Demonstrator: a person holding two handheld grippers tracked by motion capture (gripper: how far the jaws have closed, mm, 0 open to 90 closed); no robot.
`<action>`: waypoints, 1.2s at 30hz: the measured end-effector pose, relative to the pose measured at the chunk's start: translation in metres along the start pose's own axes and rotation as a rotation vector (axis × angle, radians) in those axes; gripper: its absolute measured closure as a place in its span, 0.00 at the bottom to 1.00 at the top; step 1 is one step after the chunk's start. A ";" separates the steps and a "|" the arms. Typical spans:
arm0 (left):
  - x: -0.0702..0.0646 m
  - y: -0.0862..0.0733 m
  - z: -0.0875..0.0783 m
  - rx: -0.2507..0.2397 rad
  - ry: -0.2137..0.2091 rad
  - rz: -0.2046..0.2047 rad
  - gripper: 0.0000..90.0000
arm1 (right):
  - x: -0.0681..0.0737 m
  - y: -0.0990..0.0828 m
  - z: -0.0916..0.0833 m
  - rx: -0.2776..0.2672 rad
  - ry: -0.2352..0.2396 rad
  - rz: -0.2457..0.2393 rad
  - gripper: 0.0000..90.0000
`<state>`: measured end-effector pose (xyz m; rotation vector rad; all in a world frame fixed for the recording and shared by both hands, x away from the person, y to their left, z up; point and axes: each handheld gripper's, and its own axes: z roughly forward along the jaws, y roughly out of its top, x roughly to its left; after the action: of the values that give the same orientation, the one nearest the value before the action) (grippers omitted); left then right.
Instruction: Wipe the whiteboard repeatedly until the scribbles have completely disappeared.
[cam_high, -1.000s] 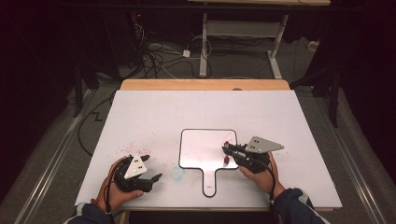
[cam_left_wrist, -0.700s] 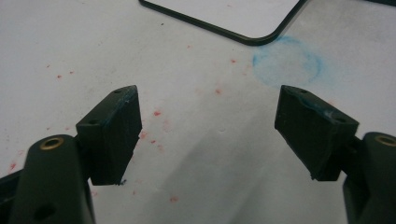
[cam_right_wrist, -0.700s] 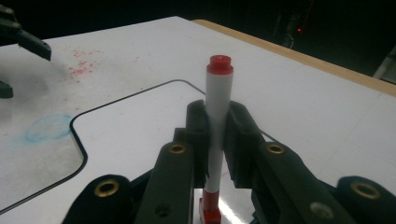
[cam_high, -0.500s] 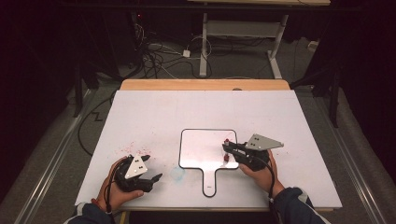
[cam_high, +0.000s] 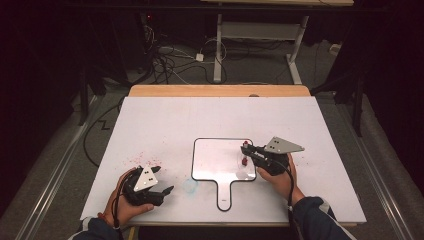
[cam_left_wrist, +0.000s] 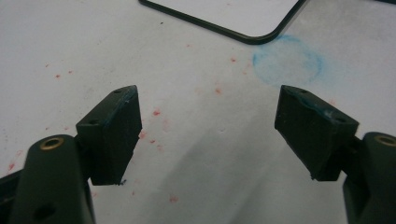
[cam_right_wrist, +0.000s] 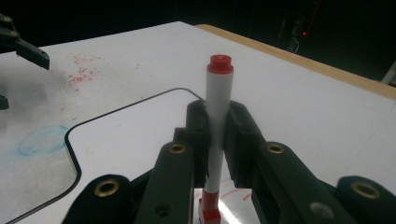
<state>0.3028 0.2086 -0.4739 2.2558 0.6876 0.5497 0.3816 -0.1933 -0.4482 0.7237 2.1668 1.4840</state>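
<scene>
A white marker (cam_right_wrist: 218, 107) with red ends stands upright, and my right gripper (cam_right_wrist: 217, 116) is shut on its barrel. Its lower red tip rests on the small black-rimmed whiteboard (cam_right_wrist: 140, 135), beside a faint red mark. In the high view the right gripper (cam_high: 246, 152) holds the marker (cam_high: 244, 155) over the right part of the whiteboard (cam_high: 220, 160). My left gripper (cam_high: 162, 181) lies at the table's front left, to the left of the board's handle. Its jaws stand wide apart, and the left gripper (cam_left_wrist: 208, 126) has nothing but bare table between them.
The white table (cam_high: 200, 120) bears red ink specks (cam_high: 137, 159) near the left gripper and a smudged blue ring (cam_left_wrist: 287, 58) by the board's corner. A wooden strip (cam_high: 220, 90) runs along the far edge. Cables and desk legs sit on the dark floor beyond.
The right gripper with the marker has shifted only slightly over the board. The left gripper has stayed where it was.
</scene>
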 end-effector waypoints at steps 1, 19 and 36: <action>0.000 0.000 0.000 0.000 0.000 0.000 0.24 | 0.002 0.000 0.000 0.003 0.025 0.003 0.91; 0.001 0.000 0.003 0.009 -0.014 0.003 0.24 | -0.020 0.008 0.029 -0.014 0.074 -0.030 0.91; 0.000 0.000 0.003 0.008 -0.019 0.005 0.24 | -0.050 0.014 0.041 0.015 -0.122 -0.004 0.91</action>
<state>0.3046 0.2076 -0.4761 2.2673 0.6761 0.5286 0.4476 -0.1912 -0.4469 0.7936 2.0893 1.3856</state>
